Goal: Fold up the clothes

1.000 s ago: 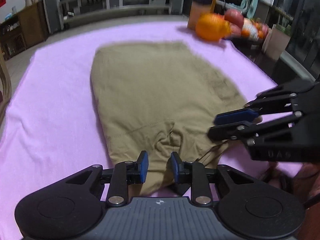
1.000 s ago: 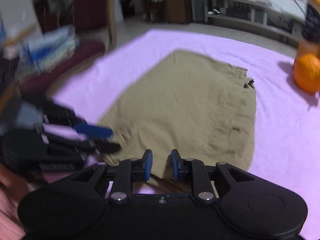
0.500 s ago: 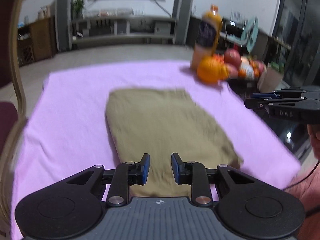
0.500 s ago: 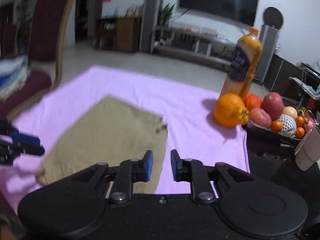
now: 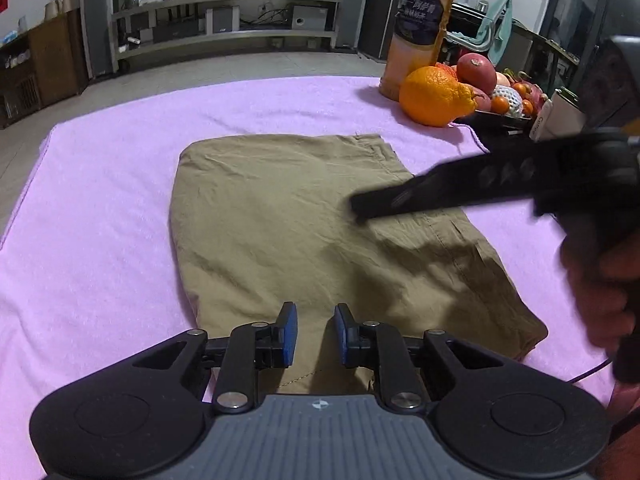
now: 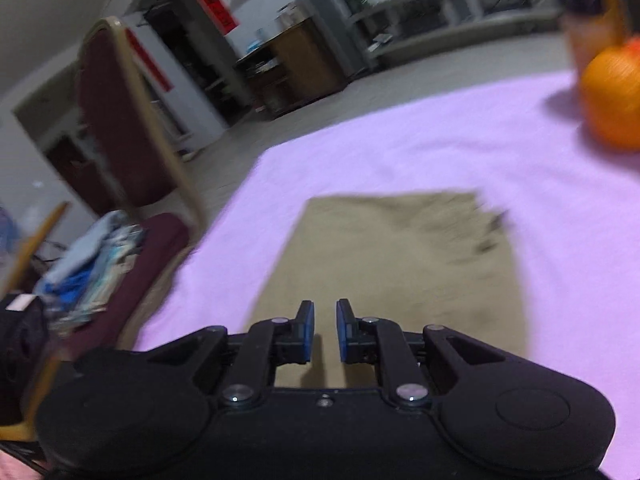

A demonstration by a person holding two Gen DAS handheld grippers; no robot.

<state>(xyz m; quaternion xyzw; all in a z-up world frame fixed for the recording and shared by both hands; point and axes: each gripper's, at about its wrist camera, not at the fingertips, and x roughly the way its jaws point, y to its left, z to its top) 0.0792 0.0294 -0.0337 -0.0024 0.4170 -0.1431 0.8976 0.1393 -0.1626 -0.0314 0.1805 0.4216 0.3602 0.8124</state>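
Observation:
Khaki folded shorts (image 5: 312,232) lie flat on the pink cloth (image 5: 100,220). My left gripper (image 5: 316,312) hovers over their near edge. Its jaws are closing, a narrow gap shows, and nothing is between the blue pads. My right gripper (image 5: 358,208) reaches in from the right, held by a hand (image 5: 600,280), with its tip over the middle of the shorts. In the blurred right wrist view the right gripper (image 6: 325,308) sits above the near part of the shorts (image 6: 392,272). Its jaws are closing too, with nothing between them.
An orange (image 5: 434,96), a juice bottle (image 5: 420,28), a tray of fruit (image 5: 500,92) and a paper cup (image 5: 556,120) stand at the cloth's far right. A dark red chair (image 6: 132,128) with a pile of clothes (image 6: 92,264) stands left of the table.
Both grippers pulled back from the shorts' near edge, then came in again. The right gripper rolled and swung left over the shorts. Both pairs of jaws stand slightly narrower.

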